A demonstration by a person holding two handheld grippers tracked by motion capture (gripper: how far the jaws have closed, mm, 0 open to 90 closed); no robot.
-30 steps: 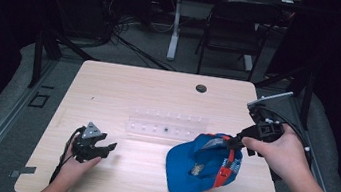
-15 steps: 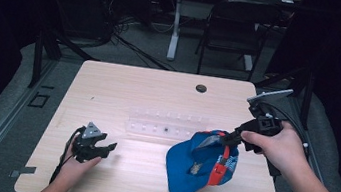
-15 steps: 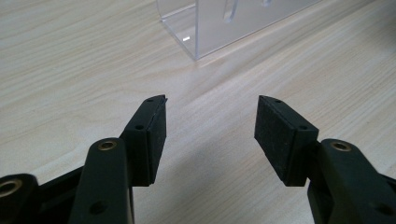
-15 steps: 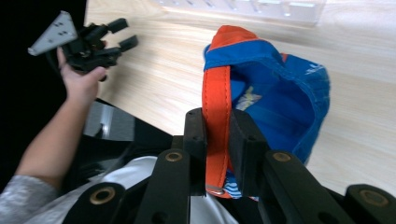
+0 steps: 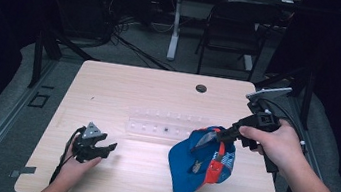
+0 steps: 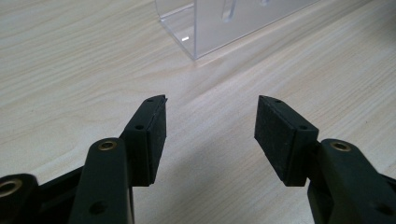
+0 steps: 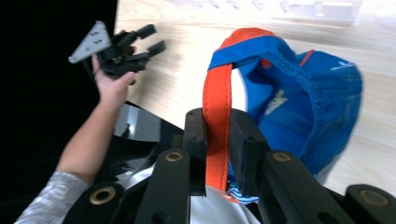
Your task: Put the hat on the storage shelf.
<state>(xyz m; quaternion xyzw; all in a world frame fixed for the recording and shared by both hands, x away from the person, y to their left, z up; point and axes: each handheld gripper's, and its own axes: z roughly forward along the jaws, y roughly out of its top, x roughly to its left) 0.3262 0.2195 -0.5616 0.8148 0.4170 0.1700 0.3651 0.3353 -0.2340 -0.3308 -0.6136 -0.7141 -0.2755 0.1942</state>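
**Cap lifted by strap, destination unknown**

Tabletop (image 5: 109, 87) mostly bare. Blue cap (image 5: 193, 172) at 4 o'clock, partly raised. I have the right gripper (image 7: 217, 140) pinching its orange strap (image 7: 215, 98). Left gripper (image 6: 210, 126) idle at 8 o'clock, jaws spread. Placement seemingly remains.

Table (image 5: 148, 98): pale wood-grain top, smooth, matt sheen. Clear rack (image 6: 224, 21), upper centre of left gripper view: glossy transparent plastic. Cap (image 7: 299, 93): blue woven cloth, stitched seams; orange strap (image 7: 217, 121) matt. Left gripper (image 6: 210, 126): matt black plastic, finely textured pads (image 6: 273, 135), brass-coloured fittings.
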